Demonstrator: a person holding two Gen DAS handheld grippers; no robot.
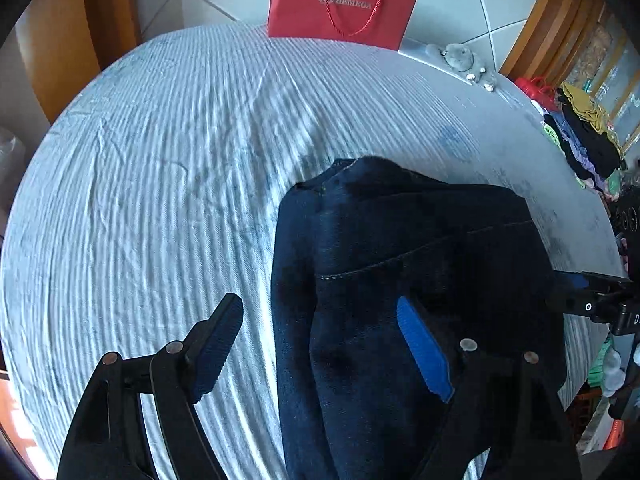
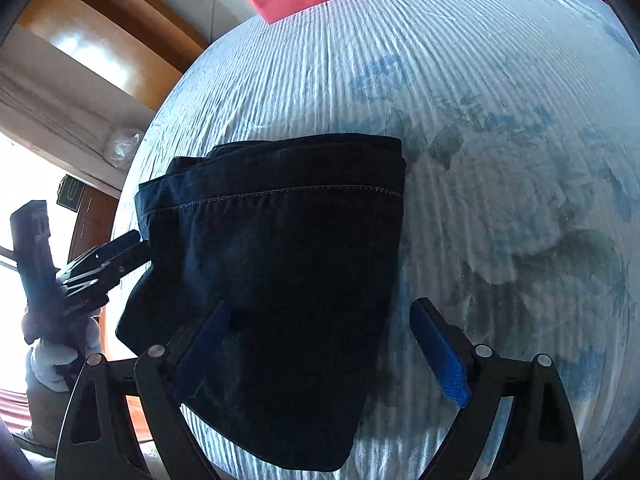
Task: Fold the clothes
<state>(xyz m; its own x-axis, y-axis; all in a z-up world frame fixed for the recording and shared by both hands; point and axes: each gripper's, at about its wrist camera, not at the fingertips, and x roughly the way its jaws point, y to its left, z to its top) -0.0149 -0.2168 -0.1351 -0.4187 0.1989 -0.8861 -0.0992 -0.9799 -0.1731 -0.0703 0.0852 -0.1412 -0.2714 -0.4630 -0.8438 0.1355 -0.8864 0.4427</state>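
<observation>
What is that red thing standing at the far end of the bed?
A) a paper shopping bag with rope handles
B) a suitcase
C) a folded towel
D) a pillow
A: the red bag stands upright against the tiled wall, with a twisted red rope handle and printed lettering on its front.

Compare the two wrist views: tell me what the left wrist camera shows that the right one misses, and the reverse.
Only the left wrist view shows the pile of mixed clothes at the bed's far right edge, and the right gripper entering from the right.

Only the right wrist view shows the left gripper at the garment's left edge, held by a gloved hand, plus the wooden cabinet by the bright window.

Both show the folded dark denim garment on the striped bedspread, the red paper bag and the grey plush toy.
</observation>
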